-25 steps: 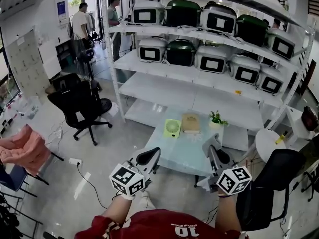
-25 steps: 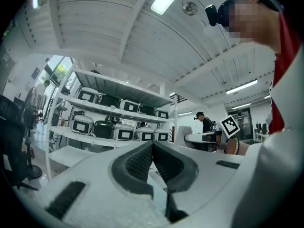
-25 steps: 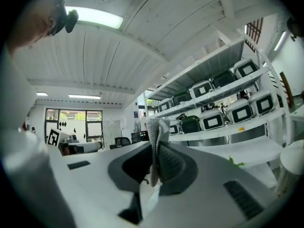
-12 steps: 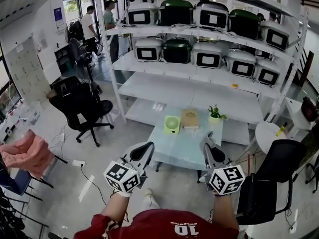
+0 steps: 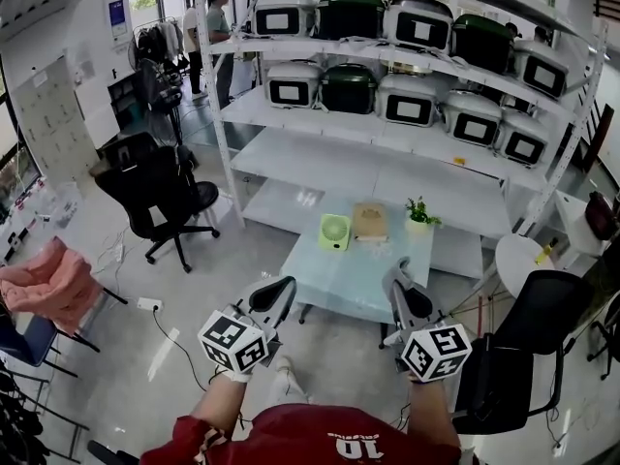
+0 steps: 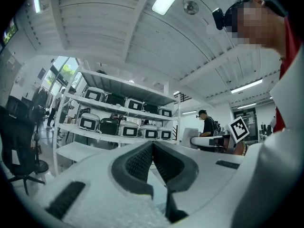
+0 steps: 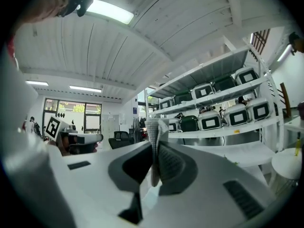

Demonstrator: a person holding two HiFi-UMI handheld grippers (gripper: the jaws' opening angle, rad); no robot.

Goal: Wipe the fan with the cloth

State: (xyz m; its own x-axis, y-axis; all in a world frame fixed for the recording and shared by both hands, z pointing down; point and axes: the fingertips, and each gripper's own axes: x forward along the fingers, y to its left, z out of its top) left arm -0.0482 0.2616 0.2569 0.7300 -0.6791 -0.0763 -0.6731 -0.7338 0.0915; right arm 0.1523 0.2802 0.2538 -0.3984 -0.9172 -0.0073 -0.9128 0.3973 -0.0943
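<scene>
Folded cloth: pale woven fabric, fine ribbed weave, matt. Left gripper and right gripper: white matt plastic shells, faintly grainy; pads dark, cross-hatched, rubbery-looking. Fan: smooth light green plastic. Table: pale glossy top. Shelving: white, smooth painted finish.

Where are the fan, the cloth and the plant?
fan (image 5: 335,232): head view, middle of its green grille.
cloth (image 7: 153,134): right gripper view, folded edge sticking up above the jaws.
plant (image 5: 420,214): head view, its leaves.
</scene>
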